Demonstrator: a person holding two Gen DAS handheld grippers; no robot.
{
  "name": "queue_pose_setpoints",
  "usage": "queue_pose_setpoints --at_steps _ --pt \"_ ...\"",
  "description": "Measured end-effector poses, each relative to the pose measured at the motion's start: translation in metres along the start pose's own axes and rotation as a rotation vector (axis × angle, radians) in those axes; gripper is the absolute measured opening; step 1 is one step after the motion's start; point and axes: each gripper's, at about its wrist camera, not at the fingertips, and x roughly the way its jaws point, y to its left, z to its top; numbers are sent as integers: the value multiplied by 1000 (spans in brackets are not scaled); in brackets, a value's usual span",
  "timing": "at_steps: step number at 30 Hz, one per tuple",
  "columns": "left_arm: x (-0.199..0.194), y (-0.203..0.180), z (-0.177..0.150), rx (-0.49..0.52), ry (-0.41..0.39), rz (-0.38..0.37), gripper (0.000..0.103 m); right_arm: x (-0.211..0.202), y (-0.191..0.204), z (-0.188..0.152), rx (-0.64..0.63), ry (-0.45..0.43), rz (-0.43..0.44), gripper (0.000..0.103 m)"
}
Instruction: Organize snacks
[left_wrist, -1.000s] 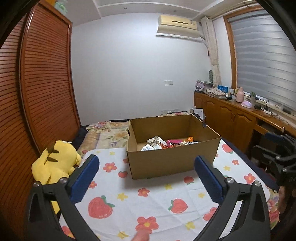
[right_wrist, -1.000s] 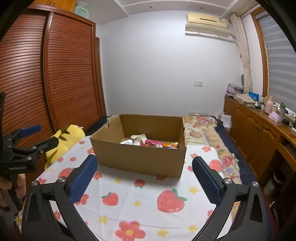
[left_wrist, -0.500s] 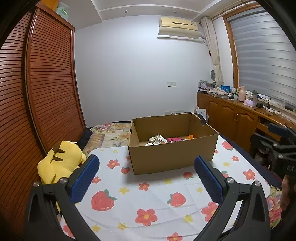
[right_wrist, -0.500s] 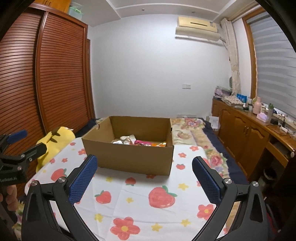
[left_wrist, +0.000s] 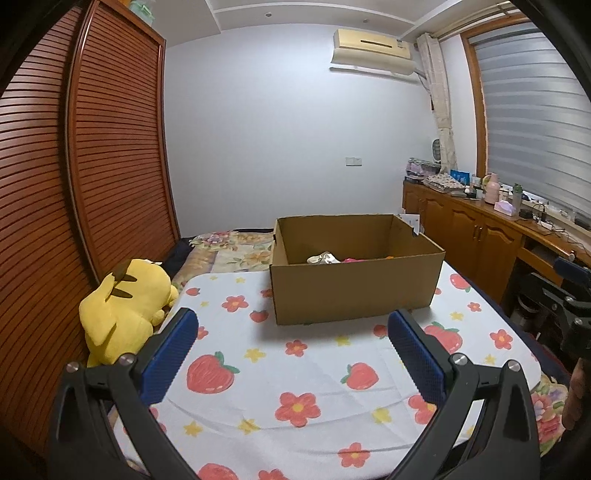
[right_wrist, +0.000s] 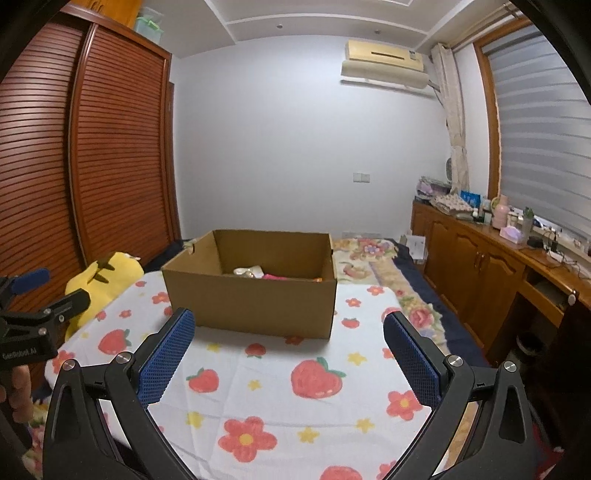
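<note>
Left gripper (left_wrist: 293, 347): held up over the near end of the table, jaws spread wide, nothing btwn the blue pads (left_wrist: 168, 356). Also seen at the left edge of the right wrist view, gripped in a hand (right_wrist: 14, 380).
Right gripper (right_wrist: 288, 345): same story, jaws wide apart, empty, hovering above the cloth, pointed at the box. Shows at the right edge of the left wrist view too.
Cardboard box (left_wrist: 354, 288): open top, sits on the far half of the table, roughly centre, clear of both grippers.
Snacks (left_wrist: 325, 258): inside the box, low down on the floor of it; a whitish packet plus sth pink (right_wrist: 275, 276) and a bit of orange beside it. Mostly hidden by the front wall, can't tell how many.
Tablecloth (left_wrist: 295, 369): white w/ strawberries and red flowers, covers the table; nothing on it but the box.
Yellow plush toy (left_wrist: 122, 310): lying off the table's left edge, just beside it, against the slatted wooden wardrobe (left_wrist: 74, 184).
Wooden cabinets (right_wrist: 480, 266): along the right wall under the window blinds, top cluttered w/ bottles and small stuff.
AC unit (right_wrist: 384, 64): high on the back wall.
Bedding (right_wrist: 369, 258): floral, behind the table.
</note>
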Motion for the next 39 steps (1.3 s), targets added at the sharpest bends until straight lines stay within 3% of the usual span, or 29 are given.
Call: queue_pose_setpoints --at_steps 20,39 --pt "16 10 -24 -28 39 27 103 11 -6 -21 17 33 3 103" --pt "14 10 -23 -22 31 30 103 13 -5 -21 21 38 10 103"
